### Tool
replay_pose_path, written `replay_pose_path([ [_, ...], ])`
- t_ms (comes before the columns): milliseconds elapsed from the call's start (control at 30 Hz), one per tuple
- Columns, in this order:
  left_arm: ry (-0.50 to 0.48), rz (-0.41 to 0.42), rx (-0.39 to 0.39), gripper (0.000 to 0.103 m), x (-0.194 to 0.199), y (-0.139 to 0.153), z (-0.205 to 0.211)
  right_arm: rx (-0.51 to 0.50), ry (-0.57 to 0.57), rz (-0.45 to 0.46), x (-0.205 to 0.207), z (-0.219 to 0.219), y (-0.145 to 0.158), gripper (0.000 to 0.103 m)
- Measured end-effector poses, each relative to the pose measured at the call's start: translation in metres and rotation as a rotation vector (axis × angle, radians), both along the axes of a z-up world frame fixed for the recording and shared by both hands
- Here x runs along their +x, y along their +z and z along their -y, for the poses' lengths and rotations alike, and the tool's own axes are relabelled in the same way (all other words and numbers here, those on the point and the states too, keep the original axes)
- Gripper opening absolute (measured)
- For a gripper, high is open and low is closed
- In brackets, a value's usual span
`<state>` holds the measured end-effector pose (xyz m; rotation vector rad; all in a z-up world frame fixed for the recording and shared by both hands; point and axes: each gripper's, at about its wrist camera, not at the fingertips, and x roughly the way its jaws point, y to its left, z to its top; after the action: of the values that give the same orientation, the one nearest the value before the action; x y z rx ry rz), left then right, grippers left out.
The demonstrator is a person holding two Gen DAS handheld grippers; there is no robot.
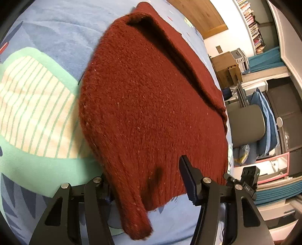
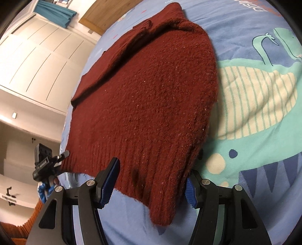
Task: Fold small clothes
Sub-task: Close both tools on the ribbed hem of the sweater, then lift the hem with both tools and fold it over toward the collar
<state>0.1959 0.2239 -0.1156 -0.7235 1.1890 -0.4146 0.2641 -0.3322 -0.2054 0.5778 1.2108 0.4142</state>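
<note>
Bedroom; work surface is a bed under a light blue bedspread printed with a green dinosaur that has a cream striped belly.

Item 1. Left gripper: black, blue-padded. Jaws roughly half apart. One finger shows above the knit; the other is hidden behind a fold of cloth. The pads do not visibly press.

Item 2. Right gripper: same make. Jaws at middling width, the ribbed hem lying between them. One pad rests over the hem; the other stands just beside the folded edge. No clear pinch seen.

Item 3. Sweater: dark red knit with pale flecks. Spread flat on the bedspread, hem toward both cameras, one hem corner drooping forward between the fingers in each view. One side is folded over the body, leaving a long shadowed ridge. The dinosaur print lies just beside its folded edge.

Item 4. Each wrist view shows the opposite gripper at the far corner of the hem.

Item 5. Surroundings: wooden headboard beyond the sweater; bookshelf; grey chair; white panelled wardrobe doors; teal curtain.
</note>
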Motion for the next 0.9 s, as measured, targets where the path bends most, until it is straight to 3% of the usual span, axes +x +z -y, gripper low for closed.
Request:
replay_pose_path([
  [233,-0.009,-0.002,-0.018,0.037,0.004,-0.008,0.016,0.02,-0.011,-0.006,-0.002,-0.005,-0.003,0.064],
  [433,-0.012,-0.012,-0.009,0.027,0.012,-0.008,0.021,0.031,-0.043,-0.018,-0.004,0.003,-0.004,0.054],
  [600,-0.02,-0.022,0.008,0.008,0.012,-0.008,0.026,0.028,-0.05,-0.029,-0.008,0.01,-0.006,0.039],
  [767,-0.038,-0.005,0.05,0.005,0.011,-0.001,0.036,0.016,-0.046,-0.044,-0.009,0.017,-0.007,0.015],
  [900,-0.052,0.013,0.075,0.005,0.011,0.008,0.038,0.014,-0.036,-0.033,-0.01,0.023,-0.004,0.012],
])
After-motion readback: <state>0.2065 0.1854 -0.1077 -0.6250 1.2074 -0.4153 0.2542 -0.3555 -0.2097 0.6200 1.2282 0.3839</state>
